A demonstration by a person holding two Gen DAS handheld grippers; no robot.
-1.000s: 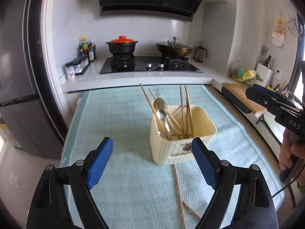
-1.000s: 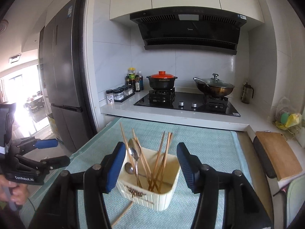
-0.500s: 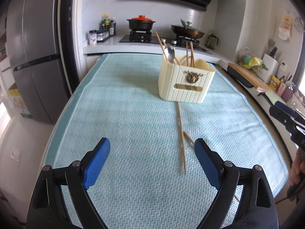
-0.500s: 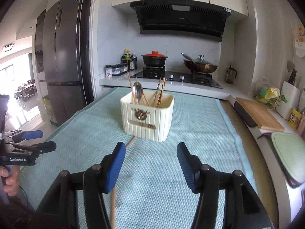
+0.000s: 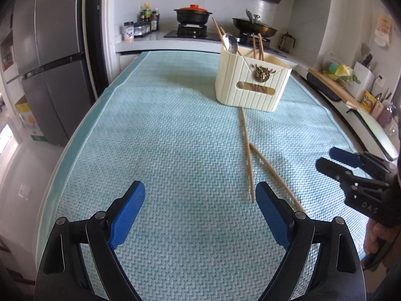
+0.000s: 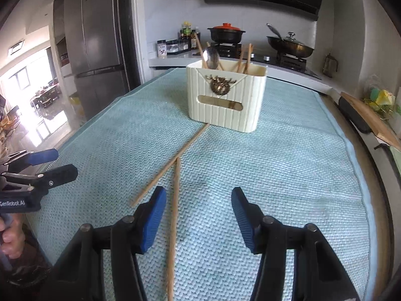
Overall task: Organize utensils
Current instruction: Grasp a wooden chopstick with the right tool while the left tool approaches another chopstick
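Left fingers (image 5: 200, 215) spread wide, right fingers (image 6: 198, 217) closing around one chopstick (image 6: 174, 215), teal mat (image 5: 163, 138), kitchen.

The lower ends of the chopsticks and the spoon (image 6: 211, 55) are swallowed by the cream holder (image 5: 250, 87), so what's down inside can't be made out. In front of the holder, one loose chopstick (image 6: 173, 228) gets cut off by the bottom edge of the right wrist view. The other loose chopstick's (image 5: 273, 173) near end is hidden behind the left gripper's (image 5: 200, 215) finger. Labels on the spice jars (image 5: 129, 31), well behind the holder, are too small to be read
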